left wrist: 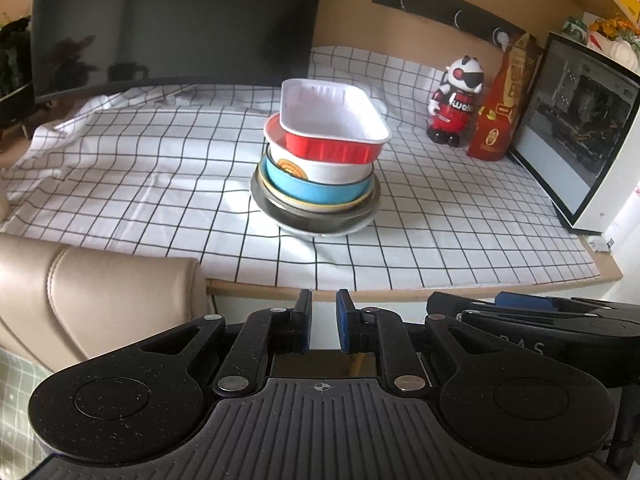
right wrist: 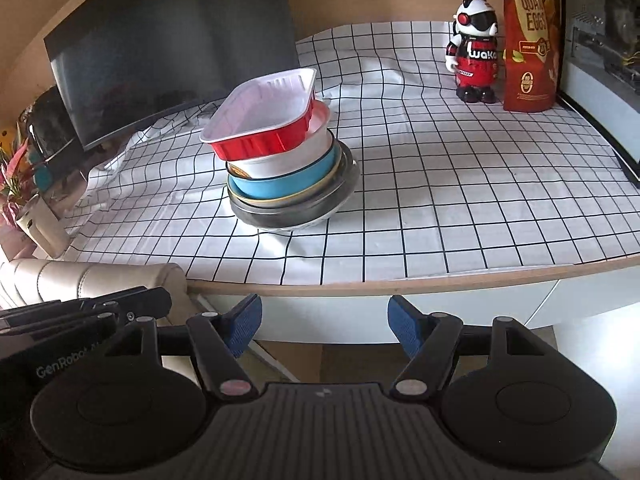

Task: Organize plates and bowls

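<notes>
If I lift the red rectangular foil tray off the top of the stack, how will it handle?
The red rectangular foil tray looks thin-walled, so probably light and easily dented. It sits tilted on the white round bowl, so a nudge could slide it off.

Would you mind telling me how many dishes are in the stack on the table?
5 visible, nested: red tray on top, white bowl, blue bowl, dark pan, white plate at bottom. Thin ones may be hidden.

Stacked dishes (left wrist: 318, 168) mid-table, red tray (left wrist: 332, 120) topmost.
</notes>
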Available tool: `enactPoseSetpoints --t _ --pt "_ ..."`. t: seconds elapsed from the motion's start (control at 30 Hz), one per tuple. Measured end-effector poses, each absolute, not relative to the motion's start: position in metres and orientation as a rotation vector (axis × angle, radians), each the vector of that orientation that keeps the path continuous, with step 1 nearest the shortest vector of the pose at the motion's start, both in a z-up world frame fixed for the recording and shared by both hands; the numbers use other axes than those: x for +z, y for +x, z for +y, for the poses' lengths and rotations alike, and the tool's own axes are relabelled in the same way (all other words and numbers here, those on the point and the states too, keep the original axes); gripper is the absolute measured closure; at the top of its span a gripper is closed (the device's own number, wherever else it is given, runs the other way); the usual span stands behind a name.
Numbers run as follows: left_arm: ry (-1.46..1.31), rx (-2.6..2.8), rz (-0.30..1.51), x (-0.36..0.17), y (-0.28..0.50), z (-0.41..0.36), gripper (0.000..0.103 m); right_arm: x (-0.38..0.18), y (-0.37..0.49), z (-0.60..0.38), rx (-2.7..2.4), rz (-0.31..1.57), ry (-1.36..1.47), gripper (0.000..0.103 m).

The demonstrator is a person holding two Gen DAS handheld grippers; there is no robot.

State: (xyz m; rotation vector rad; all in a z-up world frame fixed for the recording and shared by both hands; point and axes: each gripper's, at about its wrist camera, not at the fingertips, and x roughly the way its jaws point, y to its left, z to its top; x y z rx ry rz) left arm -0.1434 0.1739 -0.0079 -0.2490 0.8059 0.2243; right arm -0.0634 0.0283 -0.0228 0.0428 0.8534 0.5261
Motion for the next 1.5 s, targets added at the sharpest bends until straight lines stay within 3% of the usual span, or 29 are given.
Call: enactPoseSetpoints --t 1.5 --pt "-0.247 0.257 0.810 -0.0061 -0.1467 0.1755 0.087 -0.0176 -0.0629 0.0381 0.552 0.837 0.003 0.033"
